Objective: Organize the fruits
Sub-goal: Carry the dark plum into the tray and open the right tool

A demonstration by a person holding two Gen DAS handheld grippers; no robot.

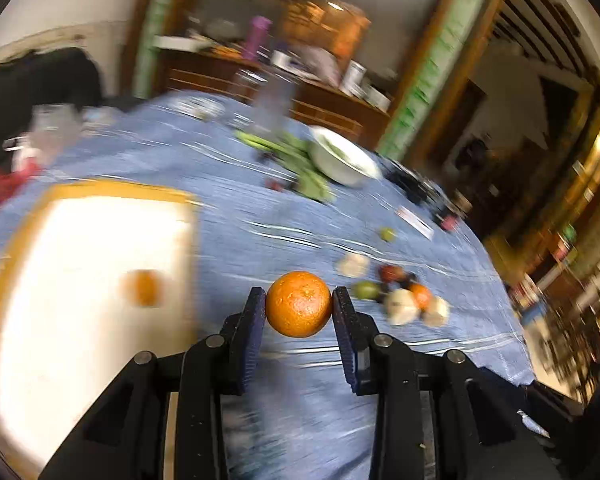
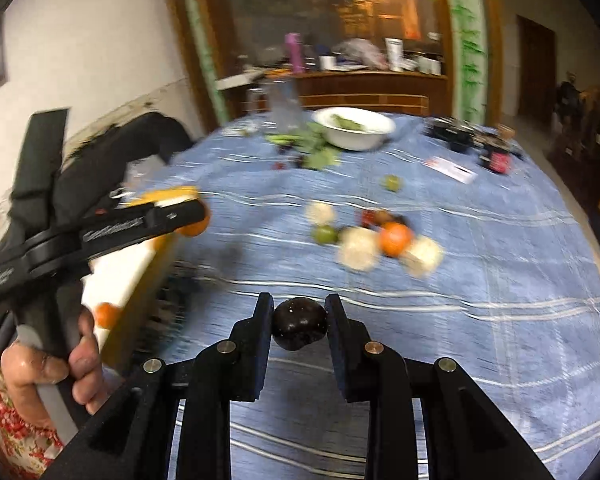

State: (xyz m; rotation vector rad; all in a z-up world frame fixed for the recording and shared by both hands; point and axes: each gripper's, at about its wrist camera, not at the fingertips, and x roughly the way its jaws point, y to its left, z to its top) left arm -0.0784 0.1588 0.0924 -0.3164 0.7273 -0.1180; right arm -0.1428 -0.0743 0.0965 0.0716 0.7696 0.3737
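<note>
Though motion-blurred, white tray [image 1: 80,280] with one indistinct orange [image 1: 142,293].

- the left wrist view is looking forward along its own left gripper [image 1: 299,304], tilted down over the blue tablecloth [image 1: 236,216], with the scene leaning and blurred.
- it is sitting close to the table, the white tray [image 1: 88,300] filling its 9 o'clock side and the fruit cluster [image 1: 400,296] lying near at 2 o'clock.
- the right wrist view is looking forward and down along the right gripper [image 2: 299,322], standing a little further right.
- it is catching the left gripper [image 2: 188,220] at 10 o'clock and the person's hand [image 2: 56,364] at 8 o'clock.
- both views are sharing the white bowl [image 1: 342,158] toward 12 o'clock, the tablecloth and the sideboard [image 2: 364,88] behind.
</note>
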